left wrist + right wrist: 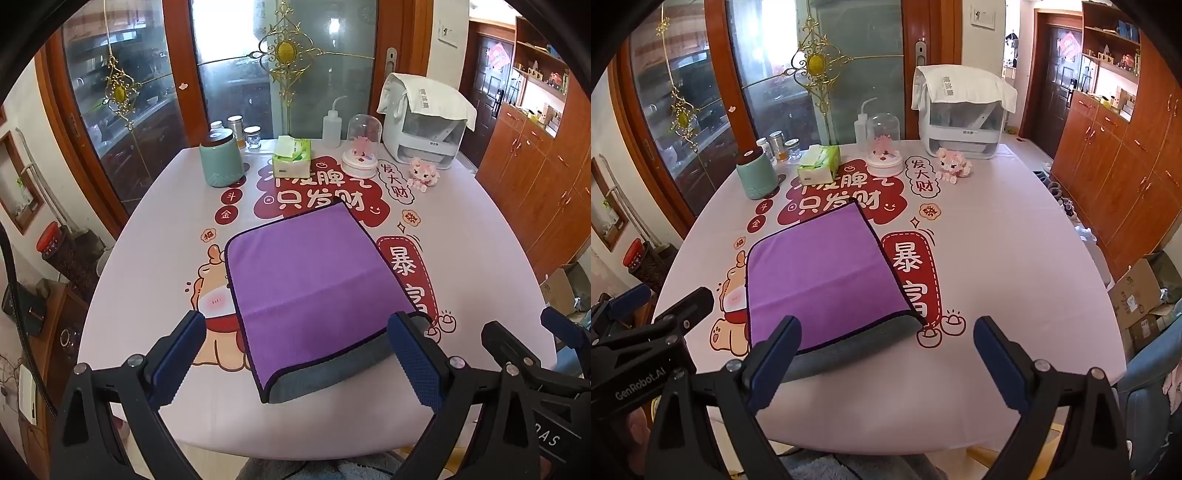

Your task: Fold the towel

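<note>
A purple towel [310, 280] with a grey underside lies folded on the table, its near edge showing a grey layer under the purple one. It also shows in the right wrist view [823, 273]. My left gripper [306, 354] is open and empty, its fingers standing to either side of the towel's near edge, above it. My right gripper [886, 354] is open and empty, over the towel's near right corner. The right gripper also shows at the right edge of the left wrist view [532, 354], and the left gripper at the left edge of the right wrist view [661, 314].
At the table's [480, 258] far end stand a green jar [221, 158], a tissue pack [291, 155], a squeeze bottle [332, 127], a glass dome [364, 147], a pink toy [424, 175] and a white appliance [424, 125]. Wooden cabinets [1119, 155] and cardboard boxes [1141, 295] stand on the right.
</note>
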`<control>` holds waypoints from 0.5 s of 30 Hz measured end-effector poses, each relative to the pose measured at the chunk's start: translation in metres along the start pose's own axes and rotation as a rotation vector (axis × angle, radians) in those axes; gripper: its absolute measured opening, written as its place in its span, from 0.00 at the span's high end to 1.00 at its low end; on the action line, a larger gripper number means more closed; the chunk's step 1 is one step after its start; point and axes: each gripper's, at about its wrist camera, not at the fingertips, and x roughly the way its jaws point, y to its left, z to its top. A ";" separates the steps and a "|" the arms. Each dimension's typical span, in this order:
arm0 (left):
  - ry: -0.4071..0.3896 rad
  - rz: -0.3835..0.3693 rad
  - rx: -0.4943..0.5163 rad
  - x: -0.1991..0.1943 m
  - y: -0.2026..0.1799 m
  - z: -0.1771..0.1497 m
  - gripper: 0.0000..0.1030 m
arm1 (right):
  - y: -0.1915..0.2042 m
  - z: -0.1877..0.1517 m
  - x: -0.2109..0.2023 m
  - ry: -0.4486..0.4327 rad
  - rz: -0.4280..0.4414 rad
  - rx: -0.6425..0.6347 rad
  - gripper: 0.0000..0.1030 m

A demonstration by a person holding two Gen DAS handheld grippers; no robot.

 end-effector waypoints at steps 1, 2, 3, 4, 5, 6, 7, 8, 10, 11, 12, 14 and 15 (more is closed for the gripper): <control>0.000 -0.001 -0.001 0.000 0.000 0.000 0.05 | 0.000 0.000 0.000 0.000 -0.001 0.000 0.08; 0.000 -0.002 -0.001 0.000 0.000 0.000 0.05 | 0.000 0.000 0.000 -0.001 -0.001 0.000 0.08; -0.001 -0.002 0.000 -0.001 0.000 0.000 0.05 | 0.000 0.000 0.001 -0.001 0.000 0.000 0.08; 0.000 -0.003 0.000 0.002 -0.001 -0.001 0.05 | 0.000 0.000 0.001 -0.001 0.000 0.000 0.08; 0.000 -0.004 0.000 0.002 -0.001 -0.001 0.05 | 0.000 0.000 0.001 -0.001 0.000 0.000 0.08; 0.000 -0.004 -0.001 0.002 -0.001 -0.001 0.05 | 0.000 0.000 0.001 -0.001 -0.001 0.000 0.08; 0.002 -0.003 -0.001 0.000 0.001 -0.002 0.05 | 0.000 0.000 0.001 -0.001 -0.001 0.000 0.08; 0.002 -0.004 -0.001 0.000 0.001 -0.002 0.05 | -0.001 0.001 0.000 0.000 -0.001 0.001 0.08; 0.004 -0.003 -0.003 0.000 0.000 -0.001 0.05 | -0.001 0.002 0.000 0.000 -0.001 0.001 0.08; 0.004 -0.003 -0.003 0.000 0.001 -0.001 0.05 | -0.002 0.002 -0.001 0.000 -0.001 0.000 0.08; 0.003 -0.004 -0.004 0.000 0.001 -0.001 0.05 | -0.002 0.003 -0.002 -0.001 -0.001 0.001 0.08; 0.004 -0.004 -0.003 0.000 0.001 -0.002 0.05 | -0.003 0.004 -0.003 -0.002 -0.003 0.004 0.08; 0.005 -0.005 -0.004 0.000 0.001 -0.001 0.05 | -0.004 0.002 0.000 -0.001 -0.004 0.005 0.08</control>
